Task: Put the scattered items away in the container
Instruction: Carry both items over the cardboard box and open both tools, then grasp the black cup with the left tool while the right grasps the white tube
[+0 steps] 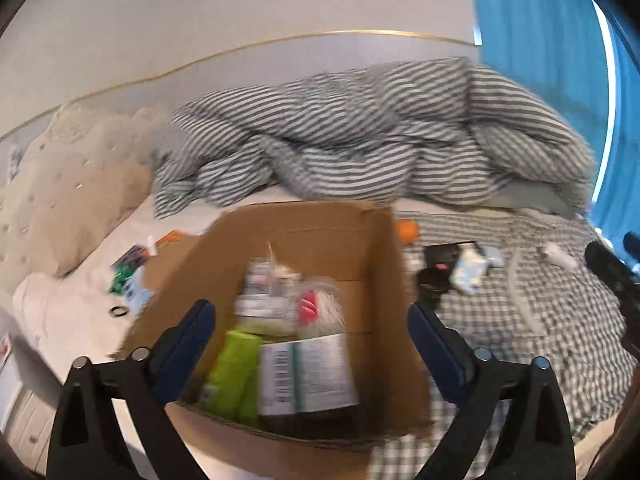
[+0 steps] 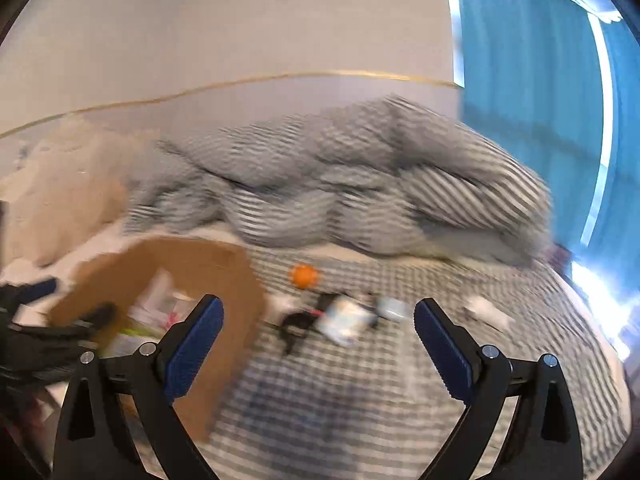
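We note the cardboard box (image 1: 372, 264) standing on the bed (image 1: 520, 320), already part filled: a green packet (image 1: 236, 372), a labelled carton (image 1: 312, 372) and some clear-wrapped odds inside; our left gripper (image 1: 310, 346) hangs over the box mouth, jaws spread wide, nothing between them; our right gripper (image 2: 318, 344) points out over the checked sheet, likewise released and empty; no earlier frame to compare, and both views are blurred. Still scattered to the right of the box: an orange ball (image 2: 304, 276), a black strappy item (image 2: 298, 324), a pale blue-white pouch (image 2: 344, 322), a small white piece (image 2: 486, 310); left of the box lie a few flat printed packets (image 1: 130, 268) and a dark ring (image 1: 119, 311). Handling, as we judge it: the pouch looks soft and light, best pinched across its crumpled middle; the ball is smooth and round, likely to roll on bedding, so we would close squarely on its widest part; the black item seems limp, take it at its bulkiest knot; the flat packets sit flush to the sheet and may need an edge pinch; the mattress gives, so pressing down will sink things.
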Demonstrator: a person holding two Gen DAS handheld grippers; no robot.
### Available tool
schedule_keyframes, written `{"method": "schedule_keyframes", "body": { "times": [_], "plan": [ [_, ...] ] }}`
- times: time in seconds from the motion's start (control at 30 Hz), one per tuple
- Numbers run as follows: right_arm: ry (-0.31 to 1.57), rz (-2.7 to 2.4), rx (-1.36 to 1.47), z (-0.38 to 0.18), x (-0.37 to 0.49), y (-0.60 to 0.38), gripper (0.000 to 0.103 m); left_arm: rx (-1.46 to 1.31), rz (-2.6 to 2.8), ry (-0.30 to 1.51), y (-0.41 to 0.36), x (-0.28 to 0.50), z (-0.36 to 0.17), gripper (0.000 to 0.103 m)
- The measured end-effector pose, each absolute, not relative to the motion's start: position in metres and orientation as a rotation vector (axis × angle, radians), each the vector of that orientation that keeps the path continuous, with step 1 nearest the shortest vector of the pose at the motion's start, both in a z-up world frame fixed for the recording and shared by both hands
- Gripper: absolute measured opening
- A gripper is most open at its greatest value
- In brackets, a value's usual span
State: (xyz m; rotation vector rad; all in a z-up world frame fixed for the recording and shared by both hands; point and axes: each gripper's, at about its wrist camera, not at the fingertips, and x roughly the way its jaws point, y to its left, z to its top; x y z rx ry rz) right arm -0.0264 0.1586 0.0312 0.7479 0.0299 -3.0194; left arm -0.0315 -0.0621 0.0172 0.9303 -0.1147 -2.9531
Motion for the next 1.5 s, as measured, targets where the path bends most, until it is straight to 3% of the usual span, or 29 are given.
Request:
{"method": "schedule_keyframes", "body": {
  "times": [0.2, 0.47, 0.63, 0.93, 1.13, 1.2, 1.33, 1.5],
  "plan": [
    [-0.166, -3.005, 0.976, -0.014, -0.036, 0.251, 0.097, 1.022, -3.03, -0.178, 0.0, -0.045, -0.006, 0.103],
    [-0.191, -2.976, 1.02, -0.059, -0.045, 0.285, 0.095, 1.087, -3.048, -0.311, 0.064, -0.069, -0.04, 0.103],
    [-0.116, -2.933, 1.09, -0.083, -0.069, 0.286, 0.088, 1.09, -3.114, -0.357, 0.098, -0.089, -0.058, 0.103],
    [0.063, -2.821, 1.197, -0.119, -0.118, 0.266, 0.09, 1.199, -3.02, -0.312, 0.096, -0.158, -0.121, 0.103],
    [0.179, -2.706, 1.429, -0.17, -0.152, 0.249, 0.094, 1.249, -2.973, -0.443, 0.103, -0.171, -0.149, 0.103],
    [0.149, -2.704, 1.449, -0.18, -0.156, 0.251, 0.098, 1.372, -2.938, -0.405, 0.1, -0.181, -0.161, 0.103],
    [0.121, -2.712, 1.446, -0.18, -0.157, 0.251, 0.103, 1.611, -2.918, -0.08, 0.075, -0.204, -0.174, 0.103],
    [0.076, -2.707, 1.448, -0.173, -0.158, 0.256, 0.103, 1.529, -2.934, -0.14, 0.08, -0.194, -0.168, 0.103]
  ]
}}
